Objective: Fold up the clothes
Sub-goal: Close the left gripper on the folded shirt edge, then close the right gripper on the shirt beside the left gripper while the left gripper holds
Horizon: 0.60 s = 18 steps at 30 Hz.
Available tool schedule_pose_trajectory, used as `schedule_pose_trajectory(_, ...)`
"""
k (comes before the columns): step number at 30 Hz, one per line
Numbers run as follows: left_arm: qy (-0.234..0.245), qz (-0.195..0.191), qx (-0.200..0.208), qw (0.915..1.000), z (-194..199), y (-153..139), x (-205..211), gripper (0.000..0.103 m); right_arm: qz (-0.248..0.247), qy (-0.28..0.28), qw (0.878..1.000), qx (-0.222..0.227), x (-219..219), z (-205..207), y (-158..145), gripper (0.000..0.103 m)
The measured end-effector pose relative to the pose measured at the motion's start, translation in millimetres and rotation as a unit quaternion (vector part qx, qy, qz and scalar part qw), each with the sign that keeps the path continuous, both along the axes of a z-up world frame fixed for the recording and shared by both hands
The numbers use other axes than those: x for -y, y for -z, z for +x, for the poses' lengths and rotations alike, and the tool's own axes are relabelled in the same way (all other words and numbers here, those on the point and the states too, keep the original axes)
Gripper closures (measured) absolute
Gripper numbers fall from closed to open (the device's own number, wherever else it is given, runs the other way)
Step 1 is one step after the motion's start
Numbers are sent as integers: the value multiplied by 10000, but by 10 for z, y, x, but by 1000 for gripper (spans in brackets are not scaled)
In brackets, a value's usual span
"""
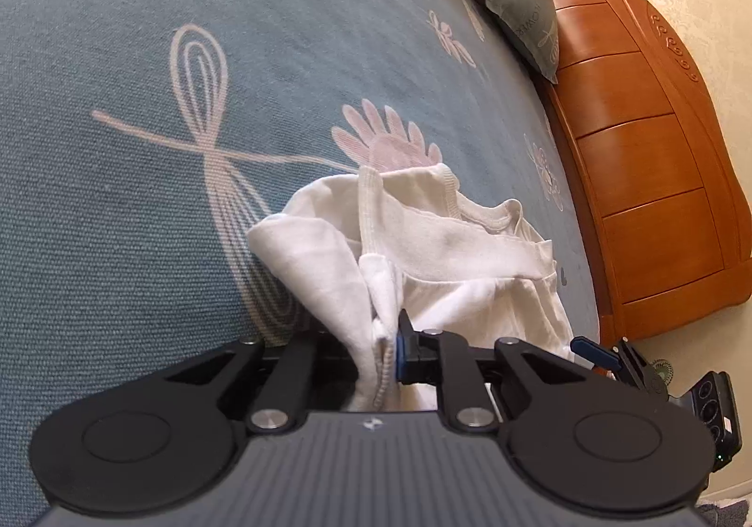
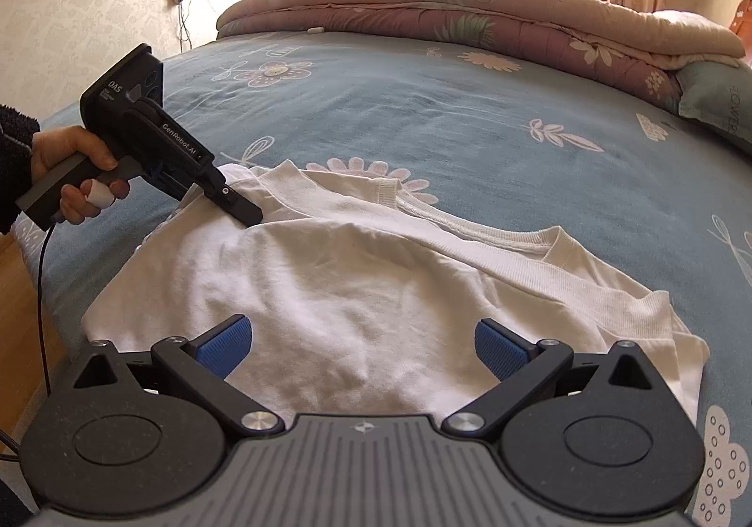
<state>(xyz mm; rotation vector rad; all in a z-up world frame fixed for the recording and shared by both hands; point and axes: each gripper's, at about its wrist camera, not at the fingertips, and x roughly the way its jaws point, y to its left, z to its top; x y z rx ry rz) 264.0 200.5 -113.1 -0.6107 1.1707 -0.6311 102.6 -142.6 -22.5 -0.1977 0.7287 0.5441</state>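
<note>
Blue flowered bed point(image 2: 423, 104) holds a white shirt point(image 2: 357, 282), lying long from left to right. Left gripper point(image 1: 392, 353) pinches its bunched left edge. Right gripper point(image 2: 362, 343) hangs over the near hem, jaws spread wide.

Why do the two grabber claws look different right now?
The left gripper is pinched shut on a bunched edge of the white T-shirt; the right gripper stands wide open, its blue pads apart with nothing squeezed between them. The left gripper holds cloth gathered up in folds; the right gripper only hovers over flat cloth. Both are black with blue pads and point down at the same shirt on the blue bedspread.
</note>
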Motion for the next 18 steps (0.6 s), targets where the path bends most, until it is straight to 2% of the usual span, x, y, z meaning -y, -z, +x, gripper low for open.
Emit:
schedule_pose_trajectory(4,-11,234,142,9996,-35,-47,57,87,-535,-683,9956,360,-369,-148,-30,0)
schedule_pose_trajectory(7,-11,357,225,9991,-49,-72,88,87,-1010,-1393,9829,663,-759,-314,11,0)
schedule_pose_trajectory(11,-37,478,300,9984,-61,-101,117,87,-1621,-2228,9552,1081,-1252,-561,147,0)
schedule_pose_trajectory(14,-76,527,339,9980,-78,-112,127,87,-2060,-2699,9301,1400,-1570,-757,269,0)
schedule_pose_trajectory(18,-142,556,357,9977,-93,-121,141,87,-2863,-2895,8913,1994,-1759,-974,425,0)
